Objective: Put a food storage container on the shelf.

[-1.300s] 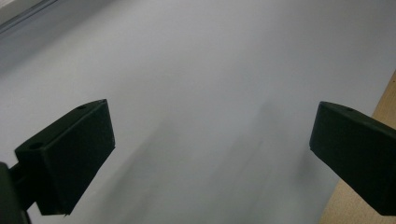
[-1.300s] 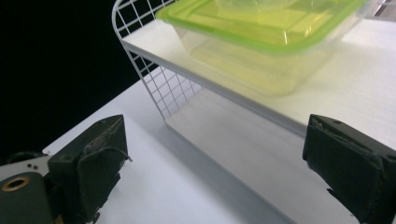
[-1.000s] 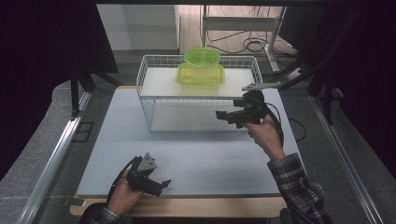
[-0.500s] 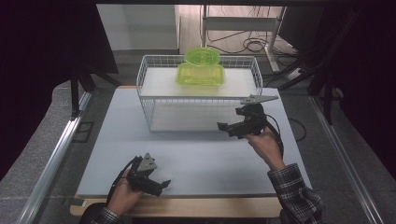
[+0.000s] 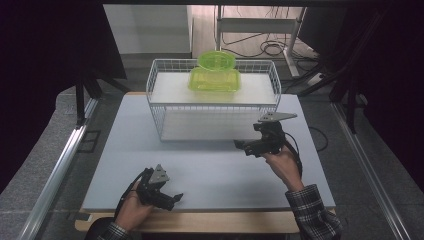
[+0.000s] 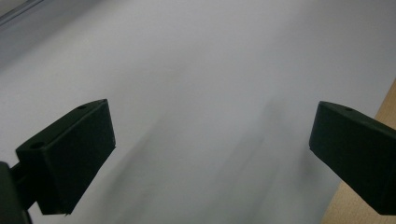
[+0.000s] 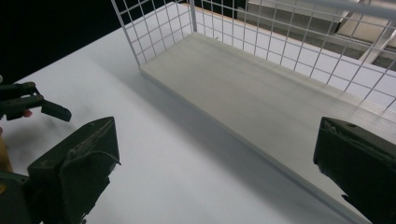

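White table (image 5: 210,165) blur hides texture beneath left hand-held gripper (image 6: 210,154).

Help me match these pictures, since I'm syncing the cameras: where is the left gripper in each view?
High view: left gripper at bottom left, in the person's hand.
Left gripper view: left gripper as its own two open jaws, at the bottom corners.
Right gripper view: left gripper at the far left edge.
Shared landmark: the white table.

A wire rack (image 5: 215,107) stood at the counter's (image 5: 125,145) far edge, two containers (image 5: 215,75) on its top shelf. The left hand-held gripper (image 5: 167,199) lay near the front edge, the right hand-held gripper (image 5: 245,146) before the rack's right end.
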Available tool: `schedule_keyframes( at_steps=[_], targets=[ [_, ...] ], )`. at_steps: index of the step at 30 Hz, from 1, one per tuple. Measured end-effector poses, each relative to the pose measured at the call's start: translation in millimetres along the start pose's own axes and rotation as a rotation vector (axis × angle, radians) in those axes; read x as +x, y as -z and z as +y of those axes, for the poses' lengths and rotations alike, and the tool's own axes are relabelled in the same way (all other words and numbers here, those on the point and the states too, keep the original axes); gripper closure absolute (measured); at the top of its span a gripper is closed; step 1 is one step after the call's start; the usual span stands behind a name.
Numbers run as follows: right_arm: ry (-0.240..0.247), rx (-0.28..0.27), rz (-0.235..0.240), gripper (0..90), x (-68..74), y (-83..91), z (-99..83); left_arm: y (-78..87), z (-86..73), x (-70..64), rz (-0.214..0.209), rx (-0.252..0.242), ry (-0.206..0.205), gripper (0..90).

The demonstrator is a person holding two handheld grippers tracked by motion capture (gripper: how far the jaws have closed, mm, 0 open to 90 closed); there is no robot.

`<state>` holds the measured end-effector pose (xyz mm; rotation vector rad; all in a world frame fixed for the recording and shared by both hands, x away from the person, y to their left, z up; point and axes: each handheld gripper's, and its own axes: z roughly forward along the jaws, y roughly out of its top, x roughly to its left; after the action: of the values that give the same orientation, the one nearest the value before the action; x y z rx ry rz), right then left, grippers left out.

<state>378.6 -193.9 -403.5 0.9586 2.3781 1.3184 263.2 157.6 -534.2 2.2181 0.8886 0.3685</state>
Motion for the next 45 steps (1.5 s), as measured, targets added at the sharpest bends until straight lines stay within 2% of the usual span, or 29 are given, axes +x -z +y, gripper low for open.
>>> schedule_keyframes(
  at_steps=[5,9,11,19,34,45],
  targets=[
    [0.013,0.004,-0.007,0.3,0.7,-3.8,-8.8,-0.4,0.1,-0.3,0.002,0.004,0.002,0.3],
    [-0.004,-0.005,-0.003,0.4,0.8,-7.4,-18.3,-0.9,0.1,-0.7,0.007,0.009,0.003,0.5],
    [0.001,0.016,0.000,0.5,0.8,-9.5,-22.1,-1.1,0.0,-0.8,0.008,0.011,0.005,0.5],
    [0.004,0.028,-0.029,0.4,5.2,-12.2,-37.2,-1.2,0.4,0.1,0.024,0.014,0.024,0.6],
    [-0.004,0.026,-0.049,0.4,9.7,-3.4,-52.7,-1.2,1.1,0.9,0.039,0.005,0.061,0.0],
    [-0.010,0.054,-0.083,0.4,6.8,0.5,-74.5,-2.2,1.2,0.3,0.046,0.014,0.060,0.2]
  ],
)
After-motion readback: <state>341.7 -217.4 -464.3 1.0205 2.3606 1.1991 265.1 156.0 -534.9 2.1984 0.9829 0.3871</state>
